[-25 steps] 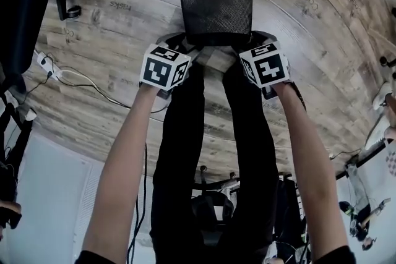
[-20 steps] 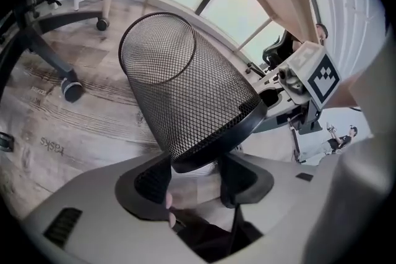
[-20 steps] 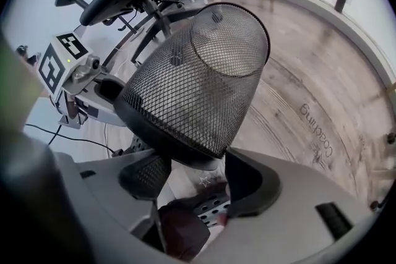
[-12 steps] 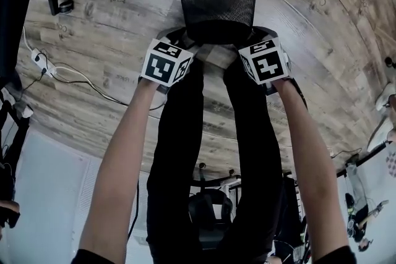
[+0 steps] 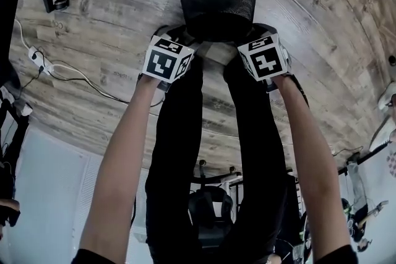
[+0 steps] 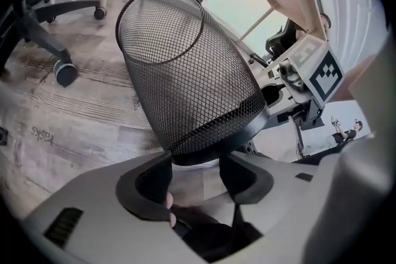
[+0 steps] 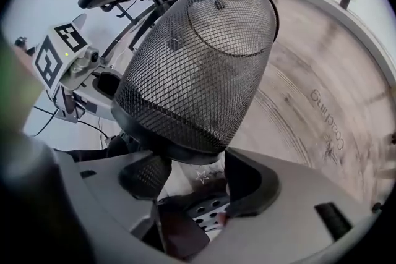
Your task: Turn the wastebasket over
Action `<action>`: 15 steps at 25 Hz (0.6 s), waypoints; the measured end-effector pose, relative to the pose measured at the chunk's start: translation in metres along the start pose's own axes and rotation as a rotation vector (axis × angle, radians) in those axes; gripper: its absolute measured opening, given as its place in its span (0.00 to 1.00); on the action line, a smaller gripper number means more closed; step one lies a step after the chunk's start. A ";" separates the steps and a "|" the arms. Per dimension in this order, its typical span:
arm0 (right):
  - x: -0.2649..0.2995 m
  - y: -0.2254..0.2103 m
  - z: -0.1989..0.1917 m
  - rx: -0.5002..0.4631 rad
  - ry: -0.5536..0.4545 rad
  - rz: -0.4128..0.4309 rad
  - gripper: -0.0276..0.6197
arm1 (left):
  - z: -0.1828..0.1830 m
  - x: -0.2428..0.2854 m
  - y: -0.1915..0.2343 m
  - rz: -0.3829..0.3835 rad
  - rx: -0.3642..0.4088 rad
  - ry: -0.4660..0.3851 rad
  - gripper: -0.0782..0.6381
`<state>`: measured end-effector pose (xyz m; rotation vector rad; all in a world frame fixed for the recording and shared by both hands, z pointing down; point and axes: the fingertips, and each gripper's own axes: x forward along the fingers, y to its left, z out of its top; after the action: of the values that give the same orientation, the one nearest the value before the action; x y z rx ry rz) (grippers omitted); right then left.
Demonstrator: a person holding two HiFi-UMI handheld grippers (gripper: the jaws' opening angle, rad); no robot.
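- The wastebasket, black wire mesh, stands mouth-up on the wooden floor. Its solid base band sits right at the tips of both grippers.
- The left gripper and right gripper flank the base, one on each side. Both have their jaws spread and pinch nothing.
- Risk: the round, smooth band could slide out of a shallow pinch, and the basket might then roll away or drop mid-turn.
- Risk: uneven holds on the two sides could twist it askew.
- Nearby: the person's shoe lies directly under the right jaws, crowding the base. A chair caster stands beyond the left gripper, and a cable trails farther to its outer side.
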<state>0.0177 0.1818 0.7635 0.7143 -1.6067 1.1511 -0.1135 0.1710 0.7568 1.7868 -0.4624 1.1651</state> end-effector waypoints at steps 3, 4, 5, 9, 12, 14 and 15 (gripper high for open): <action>0.002 0.000 -0.002 0.002 0.009 0.006 0.47 | -0.001 0.003 0.002 0.005 0.017 0.014 0.46; 0.002 0.001 -0.003 0.002 0.011 0.009 0.47 | -0.002 0.003 0.002 0.007 0.018 0.016 0.46; 0.003 0.003 -0.003 -0.001 0.014 0.013 0.47 | -0.003 0.004 0.003 0.007 0.018 0.018 0.46; -0.001 0.011 -0.004 -0.032 0.025 0.017 0.47 | -0.001 0.004 0.003 -0.003 0.009 0.024 0.43; -0.010 0.014 -0.008 -0.021 0.028 0.019 0.47 | -0.001 0.003 0.001 0.001 0.013 0.034 0.43; -0.018 0.012 -0.010 -0.007 0.015 0.011 0.47 | -0.002 0.002 0.002 0.008 0.015 0.044 0.43; -0.023 0.010 -0.010 0.005 0.003 0.006 0.47 | -0.002 0.002 0.003 0.011 0.017 0.049 0.43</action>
<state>0.0200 0.1928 0.7392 0.7109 -1.6048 1.1609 -0.1158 0.1721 0.7597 1.7683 -0.4350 1.2205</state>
